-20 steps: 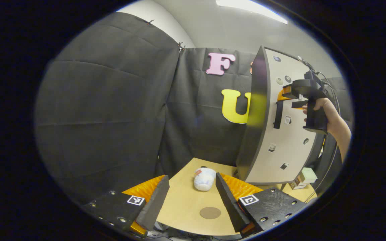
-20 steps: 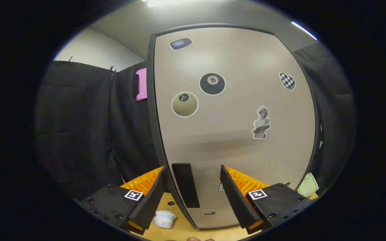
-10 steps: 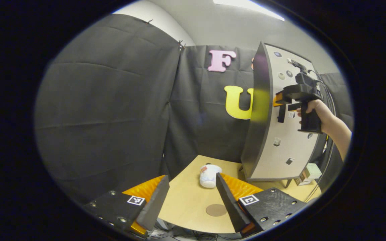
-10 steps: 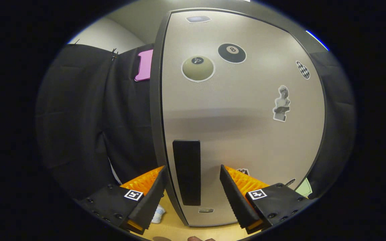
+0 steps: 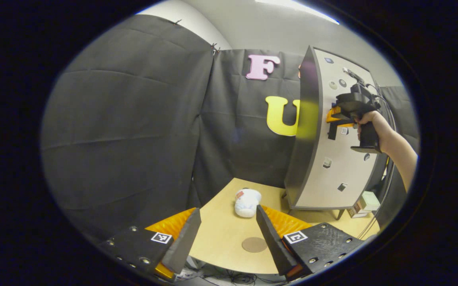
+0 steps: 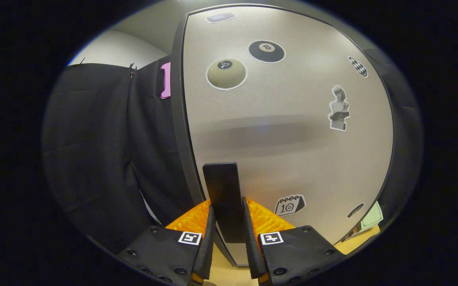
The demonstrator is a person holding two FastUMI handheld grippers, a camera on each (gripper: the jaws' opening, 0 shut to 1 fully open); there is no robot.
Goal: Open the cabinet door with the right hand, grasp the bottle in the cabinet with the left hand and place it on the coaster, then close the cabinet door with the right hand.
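Black handle seemingly pinched by right tool; left tool spread.

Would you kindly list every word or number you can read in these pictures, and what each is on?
"8": black ball sticker on the cabinet door.
"10": calendar sticker on the same door.
Beige ball sticker: its mark is too small to read.
Boxes beside the cabinet: print too blurred.

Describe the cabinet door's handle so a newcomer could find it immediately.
Start at the tall pale cabinet door covered in stickers. Near its left edge, low down, sits the handle, gripped by the right gripper. It is the one plain dark upright bar standing off the door, unlike the flat stickers.
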